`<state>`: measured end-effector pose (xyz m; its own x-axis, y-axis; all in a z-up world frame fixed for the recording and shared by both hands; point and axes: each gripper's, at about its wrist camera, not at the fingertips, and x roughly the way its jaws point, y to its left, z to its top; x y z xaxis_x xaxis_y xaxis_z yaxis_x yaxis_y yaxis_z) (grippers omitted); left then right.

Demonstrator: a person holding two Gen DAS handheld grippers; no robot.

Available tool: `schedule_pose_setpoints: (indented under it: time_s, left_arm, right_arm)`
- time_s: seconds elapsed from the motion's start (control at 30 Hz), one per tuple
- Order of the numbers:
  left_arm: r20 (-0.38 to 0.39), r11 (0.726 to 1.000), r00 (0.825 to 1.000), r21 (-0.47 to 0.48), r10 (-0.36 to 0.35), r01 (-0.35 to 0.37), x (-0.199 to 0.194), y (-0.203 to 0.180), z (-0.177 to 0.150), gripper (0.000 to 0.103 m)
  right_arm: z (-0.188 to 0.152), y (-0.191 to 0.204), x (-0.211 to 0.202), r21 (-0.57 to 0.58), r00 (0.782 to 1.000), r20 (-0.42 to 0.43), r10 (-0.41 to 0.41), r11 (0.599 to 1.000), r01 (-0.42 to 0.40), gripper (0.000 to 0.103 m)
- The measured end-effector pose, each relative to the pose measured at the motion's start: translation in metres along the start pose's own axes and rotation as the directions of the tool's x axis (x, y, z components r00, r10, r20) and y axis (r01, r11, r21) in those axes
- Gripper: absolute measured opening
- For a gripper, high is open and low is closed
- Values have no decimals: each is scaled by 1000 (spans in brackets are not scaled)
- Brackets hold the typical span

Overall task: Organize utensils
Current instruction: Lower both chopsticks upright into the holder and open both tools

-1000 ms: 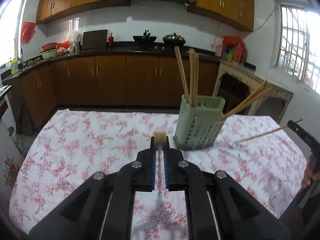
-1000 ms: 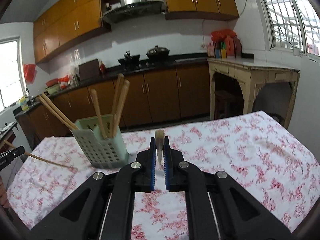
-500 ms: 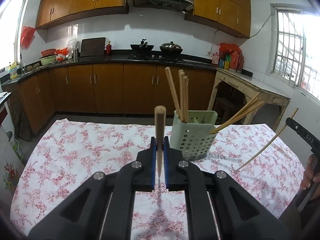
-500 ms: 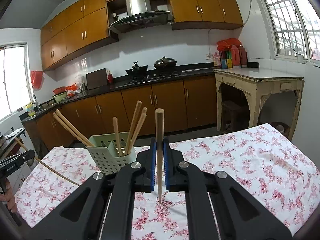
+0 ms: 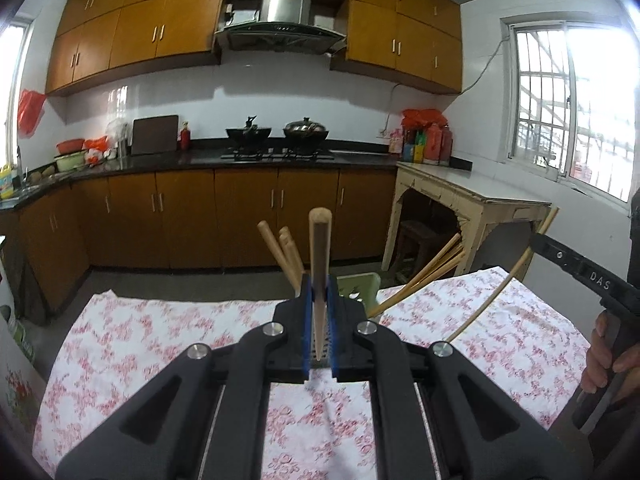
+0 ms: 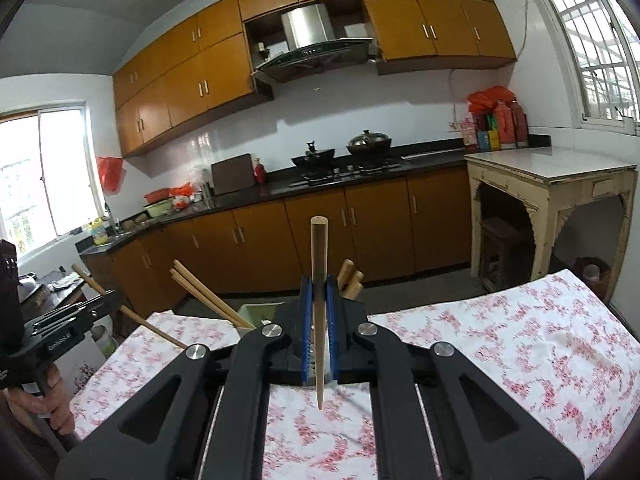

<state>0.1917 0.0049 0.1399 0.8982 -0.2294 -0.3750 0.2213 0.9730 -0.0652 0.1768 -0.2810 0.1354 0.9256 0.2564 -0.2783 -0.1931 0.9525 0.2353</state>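
The left hand-held gripper (image 5: 319,312) is clamped on one chopstick (image 5: 320,264), held upright above the floral counter (image 5: 160,344). The right hand-held gripper (image 6: 319,320) pinches a second chopstick (image 6: 319,300) the same way. Just beyond both stands one green holder (image 5: 360,286), partly hidden by the fingers, with about six chopsticks (image 5: 280,252) leaning in it.
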Motion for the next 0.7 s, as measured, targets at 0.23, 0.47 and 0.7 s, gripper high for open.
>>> schedule_pose_setpoints:
  time_s: [0.23, 0.47, 0.7]
  left_arm:
    - [60, 1000, 998, 16, -17, 16, -3, -16, 35, 8]
    - [156, 1000, 987, -3, 21, -21, 11, -25, 80, 8]
    - [156, 995, 984, -47, 89, -82, 58, -22, 93, 8]
  right_arm:
    - [27, 14, 0, -1, 995, 76, 56, 998, -56, 8]
    - [55, 31, 17, -21, 986, 160, 50, 999, -48, 8]
    - [54, 35, 63, -34, 992, 128, 18, 999, -14, 8]
